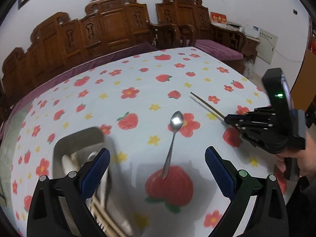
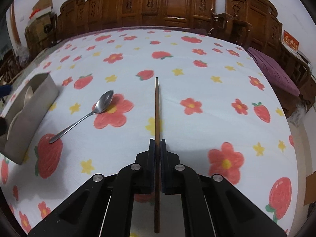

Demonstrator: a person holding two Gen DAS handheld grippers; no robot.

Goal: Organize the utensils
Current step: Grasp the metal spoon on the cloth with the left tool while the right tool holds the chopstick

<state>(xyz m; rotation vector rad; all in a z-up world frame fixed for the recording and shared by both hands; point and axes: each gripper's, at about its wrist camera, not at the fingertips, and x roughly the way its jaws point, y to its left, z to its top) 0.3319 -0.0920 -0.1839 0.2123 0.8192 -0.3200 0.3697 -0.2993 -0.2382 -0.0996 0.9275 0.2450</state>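
Right tongs (image 2: 157, 144) are clamped on a brown chopstick (image 2: 157, 106); left tongs (image 1: 157, 165) gape apart above the spoon (image 1: 172, 136), right of the utensil box (image 1: 79, 138).

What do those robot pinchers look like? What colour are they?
Both are black plastic with round silver bolts. The left gripper has ridged dark-blue fingers. The right gripper has dark fingers too; seen from the side, it carries a boxy black block with a glowing green light.
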